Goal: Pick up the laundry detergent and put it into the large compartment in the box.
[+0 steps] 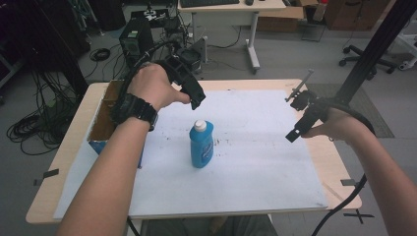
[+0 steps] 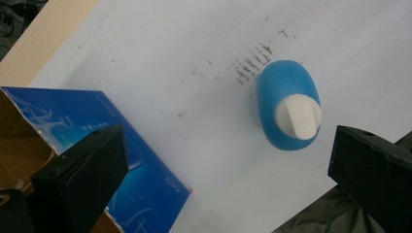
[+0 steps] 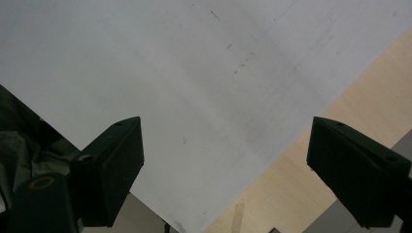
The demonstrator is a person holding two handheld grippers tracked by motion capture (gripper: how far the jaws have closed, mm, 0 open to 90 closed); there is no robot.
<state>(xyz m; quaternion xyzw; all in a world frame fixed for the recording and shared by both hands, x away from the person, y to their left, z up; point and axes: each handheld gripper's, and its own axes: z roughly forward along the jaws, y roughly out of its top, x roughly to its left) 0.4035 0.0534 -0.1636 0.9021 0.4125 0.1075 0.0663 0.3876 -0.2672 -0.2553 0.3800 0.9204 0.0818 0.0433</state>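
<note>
Hovering with jaws apart above the upright blue bottle [image 2: 286, 104], the left hand-held gripper [image 1: 196, 101] is facing slick, light, squeezable plastic, best gripped mid-body.

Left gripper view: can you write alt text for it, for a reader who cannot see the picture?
A blue bottle with a white cap stands on a white board, seen from above between the open left claw's two black jaws. A blue-sided cardboard box sits at lower left.
</note>
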